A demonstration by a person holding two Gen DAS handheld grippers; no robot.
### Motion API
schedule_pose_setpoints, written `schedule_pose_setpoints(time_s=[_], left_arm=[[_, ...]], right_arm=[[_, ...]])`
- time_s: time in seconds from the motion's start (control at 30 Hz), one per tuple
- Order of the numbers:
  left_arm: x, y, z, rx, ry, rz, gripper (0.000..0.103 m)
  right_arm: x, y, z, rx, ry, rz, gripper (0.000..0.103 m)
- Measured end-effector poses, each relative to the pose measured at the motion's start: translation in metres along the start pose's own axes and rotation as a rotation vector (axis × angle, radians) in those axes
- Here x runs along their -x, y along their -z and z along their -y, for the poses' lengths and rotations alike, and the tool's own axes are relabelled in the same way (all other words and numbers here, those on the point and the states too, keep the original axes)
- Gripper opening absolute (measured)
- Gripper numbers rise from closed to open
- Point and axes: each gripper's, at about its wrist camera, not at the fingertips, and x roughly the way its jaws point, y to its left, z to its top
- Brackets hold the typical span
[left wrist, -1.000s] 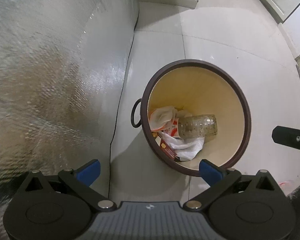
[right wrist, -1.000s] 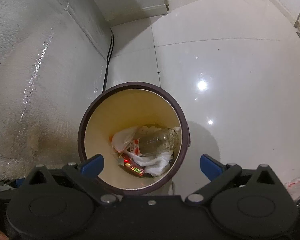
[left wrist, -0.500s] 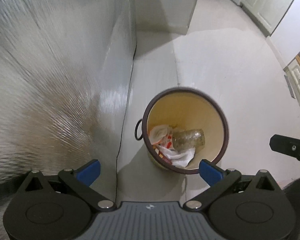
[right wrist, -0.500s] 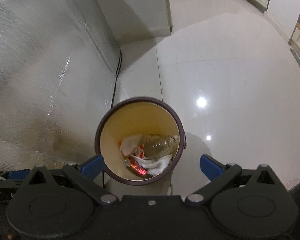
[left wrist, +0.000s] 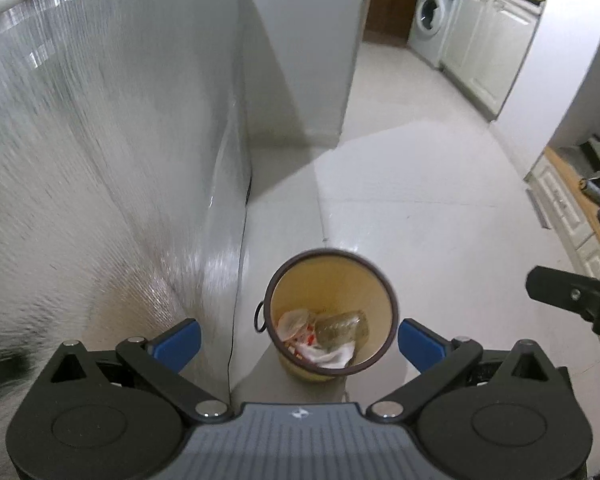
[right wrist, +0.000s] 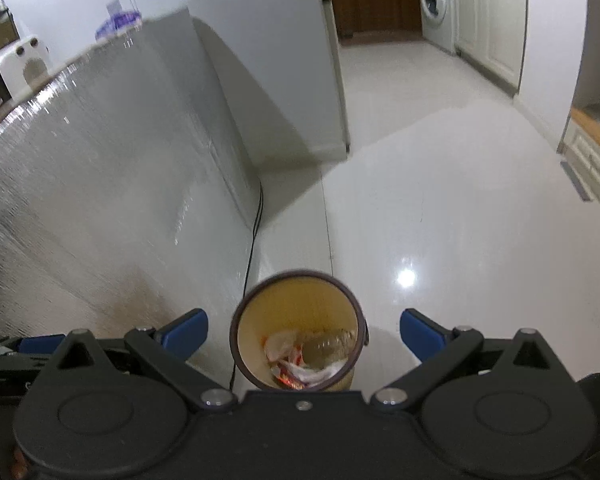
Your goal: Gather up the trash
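Observation:
A round bin (left wrist: 374,280) with a dark brown rim and cream inside stands on the pale floor, far below both grippers. In it lie a clear plastic bottle (left wrist: 340,326), white crumpled paper (left wrist: 332,356) and red-and-white wrappers (left wrist: 296,326). My left gripper (left wrist: 298,340) is open, blue fingertips spread wide, nothing between them. My right gripper (right wrist: 303,332) is also open and empty, high above the same bin (right wrist: 256,316), where the bottle (right wrist: 332,346) and wrappers (right wrist: 286,354) show again. Part of the right gripper's black body (left wrist: 572,294) shows at the left view's right edge.
A tall surface covered in silvery textured foil (left wrist: 100,180) rises close on the left, a black cable (right wrist: 250,260) running along its base. A white wall corner (right wrist: 300,60) stands behind. Glossy tiled floor (right wrist: 440,208) stretches right toward white cabinets and a washing machine (left wrist: 430,16).
Both grippers have risen well away from the bin, which now looks much smaller. More of the room has come into view. Both stay open and empty.

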Motion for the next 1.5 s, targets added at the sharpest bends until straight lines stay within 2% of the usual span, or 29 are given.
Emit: schedule_pose_setpoints(time_s=[0.4,0.7,0.87,1.17,1.5], left_arm=[[0.106,0.005,0.011,-0.020,0.026,0.114,0.103],[0.174,0.010,-0.002,-0.022,-0.010,0.181,0.103],[0.210,0.015,-0.015,-0.020,-0.023,0.214,0.103],[0.246,0.021,-0.030,-0.017,-0.042,0.263,0.103],[0.251,0.032,-0.054,0.007,-0.028,0.238,0.103]], right_arm=[[0.098,0.003,-0.008,-0.014,0.018,0.122,0.103],[0.160,0.002,-0.021,-0.006,0.049,0.191,0.103],[0.185,0.004,-0.031,-0.008,0.032,0.213,0.103],[0.217,0.011,-0.056,0.036,0.034,0.243,0.103],[0.236,0.021,-0.072,0.069,0.096,0.221,0.103]])
